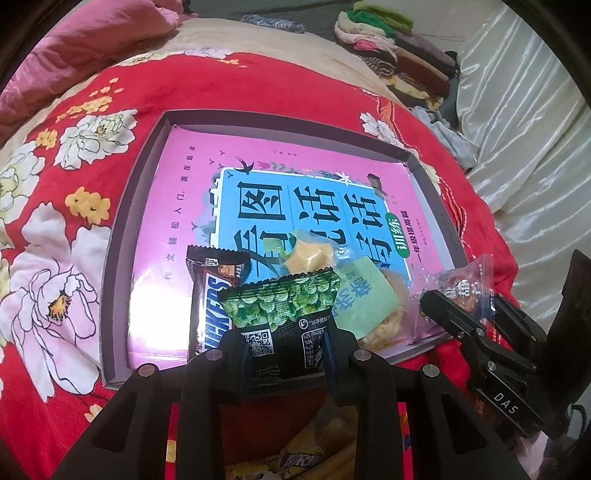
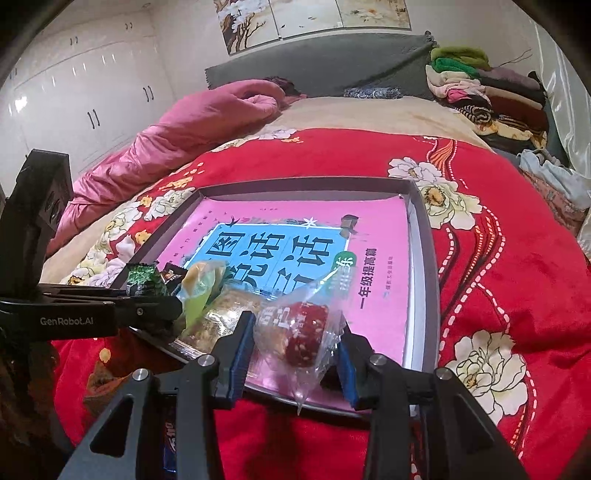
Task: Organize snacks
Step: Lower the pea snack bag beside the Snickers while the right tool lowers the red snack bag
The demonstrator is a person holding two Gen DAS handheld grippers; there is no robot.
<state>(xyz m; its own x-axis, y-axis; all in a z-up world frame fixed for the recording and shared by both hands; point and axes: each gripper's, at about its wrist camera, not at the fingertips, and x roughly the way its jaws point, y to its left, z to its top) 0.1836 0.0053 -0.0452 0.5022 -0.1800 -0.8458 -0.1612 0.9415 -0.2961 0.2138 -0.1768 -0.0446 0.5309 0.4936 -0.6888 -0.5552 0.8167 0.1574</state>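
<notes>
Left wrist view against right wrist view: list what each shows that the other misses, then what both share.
Left wrist only: the Snickers bar face-on and yellow packets under the left gripper.

Right wrist only: white wardrobe, grey headboard, wall paintings.

Both: grey tray holding the pink book, the green pea packet in the left gripper, the clear-wrapped red snack in the right gripper, red floral blanket.
</notes>
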